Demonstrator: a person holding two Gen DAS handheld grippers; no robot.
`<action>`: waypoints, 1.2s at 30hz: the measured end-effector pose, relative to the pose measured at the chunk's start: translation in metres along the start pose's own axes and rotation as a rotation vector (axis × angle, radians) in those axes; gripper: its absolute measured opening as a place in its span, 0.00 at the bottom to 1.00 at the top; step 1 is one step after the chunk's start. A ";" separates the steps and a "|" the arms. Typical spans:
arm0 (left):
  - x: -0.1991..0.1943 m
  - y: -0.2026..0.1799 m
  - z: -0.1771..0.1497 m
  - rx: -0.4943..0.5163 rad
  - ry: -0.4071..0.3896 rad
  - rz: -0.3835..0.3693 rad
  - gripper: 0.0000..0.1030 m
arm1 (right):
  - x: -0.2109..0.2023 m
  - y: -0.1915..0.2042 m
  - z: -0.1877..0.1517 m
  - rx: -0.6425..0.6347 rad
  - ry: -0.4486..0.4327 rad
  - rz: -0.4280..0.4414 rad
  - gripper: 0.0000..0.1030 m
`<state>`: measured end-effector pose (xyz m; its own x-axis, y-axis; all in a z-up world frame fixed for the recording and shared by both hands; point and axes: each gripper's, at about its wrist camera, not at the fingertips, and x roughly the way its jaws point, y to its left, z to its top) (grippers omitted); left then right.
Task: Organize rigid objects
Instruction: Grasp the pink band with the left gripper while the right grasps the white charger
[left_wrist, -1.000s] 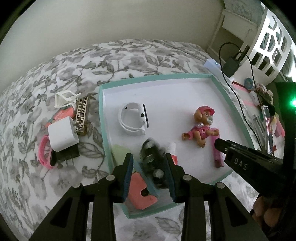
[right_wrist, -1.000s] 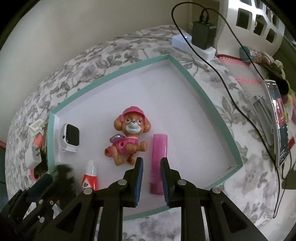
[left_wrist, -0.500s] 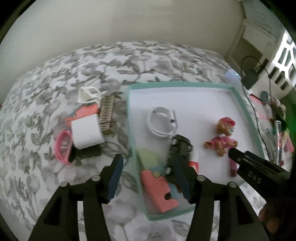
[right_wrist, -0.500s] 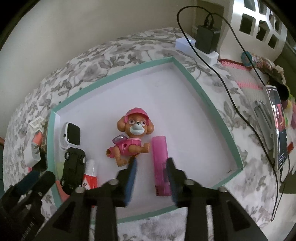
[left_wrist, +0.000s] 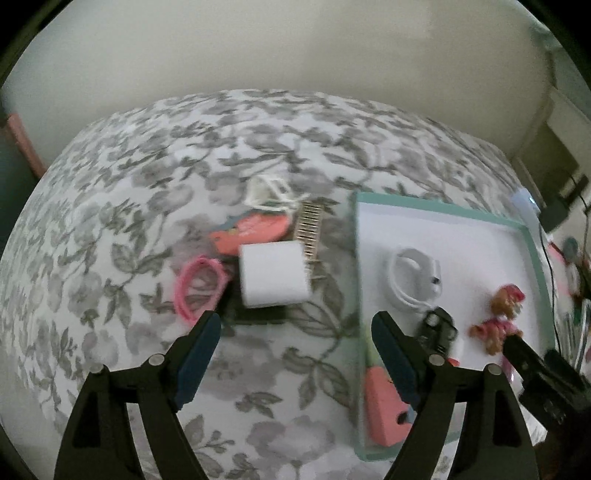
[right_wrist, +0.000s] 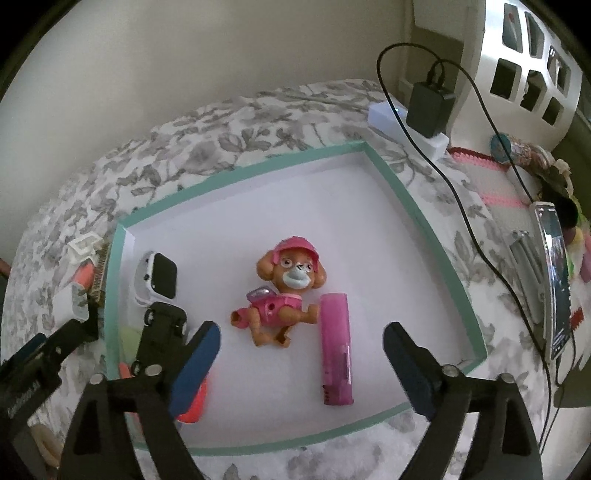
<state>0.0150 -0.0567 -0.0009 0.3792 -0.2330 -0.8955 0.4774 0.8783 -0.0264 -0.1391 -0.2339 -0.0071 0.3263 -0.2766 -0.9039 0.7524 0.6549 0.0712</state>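
Observation:
A teal-rimmed white tray (right_wrist: 424, 221) (left_wrist: 532, 243) lies on the floral bedspread. In it lie a pink pup figure (right_wrist: 284, 288), a pink lighter (right_wrist: 335, 347), a white smartwatch (right_wrist: 157, 278) (left_wrist: 413, 280), a black toy car (right_wrist: 160, 332) (left_wrist: 437, 332) and a coral piece (left_wrist: 380, 406). Left of the tray sits a pile: a white charger cube (left_wrist: 273, 273), a pink hair band (left_wrist: 199, 286), a comb (left_wrist: 310, 232) and a white frame (left_wrist: 267, 190). My left gripper (left_wrist: 291, 354) is open and empty over the bedspread. My right gripper (right_wrist: 301, 365) is open and empty above the tray's front.
A power strip with a black adapter (right_wrist: 428, 107) and cable lies behind the tray. A phone (right_wrist: 556, 277) and small clutter lie to the right. A white lattice piece of furniture (right_wrist: 528, 62) stands at the back right.
My left gripper let go of the black toy car in the tray, opened wide and swung left toward the pile. My right gripper opened wide.

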 end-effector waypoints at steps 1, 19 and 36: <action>0.000 0.004 0.001 -0.015 -0.005 0.008 0.82 | 0.000 0.000 0.000 0.000 -0.003 0.006 1.00; -0.003 0.076 0.032 -0.244 -0.120 0.021 1.00 | -0.016 0.043 0.010 -0.078 -0.084 0.177 1.00; 0.032 0.143 0.044 -0.346 0.057 0.033 1.00 | -0.006 0.168 0.019 -0.317 -0.021 0.342 1.00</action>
<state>0.1300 0.0429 -0.0139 0.3404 -0.1865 -0.9216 0.1650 0.9768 -0.1367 -0.0038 -0.1348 0.0185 0.5395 -0.0195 -0.8417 0.3888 0.8925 0.2285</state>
